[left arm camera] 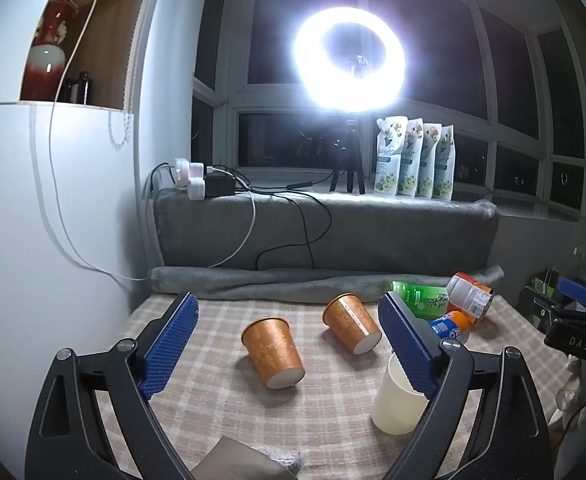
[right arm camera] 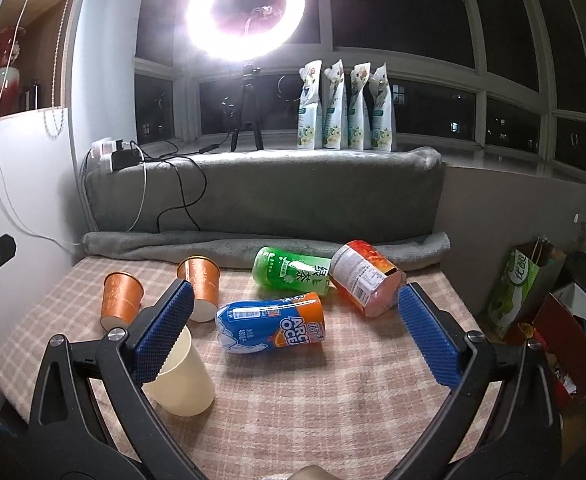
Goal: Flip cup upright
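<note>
Two orange paper cups lie tipped on the checked cloth: one [left arm camera: 274, 356] in the middle, one [left arm camera: 352, 323] behind it to the right. They also show in the right wrist view as the left cup [right arm camera: 121, 298] and the right cup [right arm camera: 201, 286]. A cream cup [left arm camera: 399, 400] [right arm camera: 183, 376] stands near the front, partly hidden by a finger in each view. My left gripper [left arm camera: 289, 344] is open and empty above the middle orange cup. My right gripper [right arm camera: 297, 336] is open and empty above the blue bottle.
A blue bottle [right arm camera: 271, 326], a green bottle [right arm camera: 293, 272] and a red-orange bottle [right arm camera: 363, 278] lie at the right of the cloth. A grey rolled blanket [right arm camera: 253, 244] lines the back. A white wall [left arm camera: 33, 240] is at the left. Bags and boxes [right arm camera: 533, 304] stand beyond the right edge.
</note>
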Demonstrator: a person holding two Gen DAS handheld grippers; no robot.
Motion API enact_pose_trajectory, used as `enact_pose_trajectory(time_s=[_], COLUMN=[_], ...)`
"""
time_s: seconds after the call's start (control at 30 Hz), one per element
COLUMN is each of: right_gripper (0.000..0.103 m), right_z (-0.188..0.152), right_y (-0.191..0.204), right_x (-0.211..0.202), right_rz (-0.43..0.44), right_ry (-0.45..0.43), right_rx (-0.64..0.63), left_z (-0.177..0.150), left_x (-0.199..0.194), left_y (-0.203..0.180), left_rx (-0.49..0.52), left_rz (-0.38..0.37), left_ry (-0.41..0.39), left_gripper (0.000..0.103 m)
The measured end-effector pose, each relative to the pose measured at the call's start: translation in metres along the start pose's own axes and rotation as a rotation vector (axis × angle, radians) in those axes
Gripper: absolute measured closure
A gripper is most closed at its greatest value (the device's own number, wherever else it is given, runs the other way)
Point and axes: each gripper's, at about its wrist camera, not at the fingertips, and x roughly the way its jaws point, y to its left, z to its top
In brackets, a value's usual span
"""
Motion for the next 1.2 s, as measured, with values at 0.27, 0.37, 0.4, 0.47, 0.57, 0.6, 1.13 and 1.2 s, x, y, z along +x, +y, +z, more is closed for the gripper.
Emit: enact_pose_trajectory(time_s=[0.27,0.37,0.4,0.47,0.57,0.6,1.13,1.2], right_gripper=[0.000,0.000,0.000,0.000,0.000,0.000,0.000,0.000], right_z=[-0.001,-0.001,-0.001,-0.001,-0.002,-0.002,-0.005,-0.005], right_y=[-0.005,-0.006,-0.006,-0.006,-0.006,-0.006,-0.004,-0.004], right_x=[0.000,0.000,0.000,0.001,0.000,0.000,0.003,0.003], right_rz=[-0.018,-0.018,-0.017,-0.016,-0.015,-0.015,-0.015,-0.015], right_ry=[-0.012,-0.012,-0.012,-0.012,-0.011,-0.011,-0.004,-0.004], right_rx=[0.011,0.012,0.013,0.015,0.011,0.010,0.006,0.007], left_z=[-0.006,-0.007,-0.007,-0.007,-0.007,-0.007,-0.009,-0.009], left_x=[0.008,0.010,0.010,0.010,0.011,0.011,0.009,0.009], left_y=[-0.004,-0.005,-0.005,-0.005,-0.005,-0.005,-0.001,0.000], left_rx=[0.000,-0.001,0.000,0.000,0.000,0.000,-0.001,0.000], left_rz=[-0.016,-0.022,-0.022,-0.022,-0.022,-0.022,-0.010,-0.011], left_ry=[0.057,0.069,0.071,0.071,0.071,0.071,0.057,0.054], left_gripper=[0.011,0.011,0.011,0.011,0.011,0.011,0.011,0.011])
